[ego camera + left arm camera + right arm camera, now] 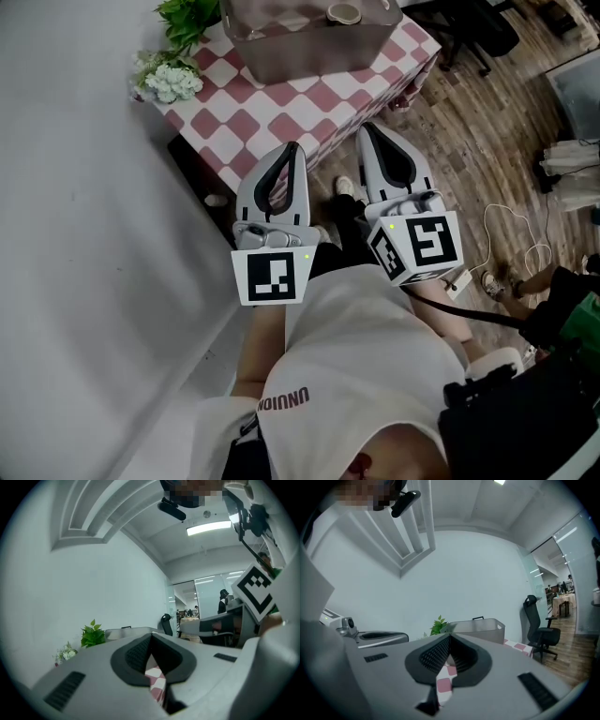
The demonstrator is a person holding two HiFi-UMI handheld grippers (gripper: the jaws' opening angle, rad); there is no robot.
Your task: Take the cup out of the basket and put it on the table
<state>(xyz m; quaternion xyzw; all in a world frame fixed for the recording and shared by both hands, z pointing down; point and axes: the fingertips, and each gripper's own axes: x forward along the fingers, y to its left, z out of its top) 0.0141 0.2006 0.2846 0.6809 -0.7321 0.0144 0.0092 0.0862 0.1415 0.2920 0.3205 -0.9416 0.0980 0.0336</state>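
A beige cup (344,13) stands inside the grey basket (309,52) on the table (246,124), which has a red and white checked cloth. Both grippers hang short of the table's near edge, apart from the basket. My left gripper (294,146) is shut with nothing in it, its tip over the cloth's edge. To its right, my right gripper (366,128) is shut and empty too. In the left gripper view the left gripper (151,642) points at the basket (129,632). The right gripper (449,638) faces the basket (477,625) in the right gripper view. Neither gripper view shows the cup.
A green plant (187,17) and white flowers (169,80) sit at the table's left corner by the white wall. A black office chair (539,630) stands right of the table on the wooden floor. Cables (525,244) lie on the floor to my right.
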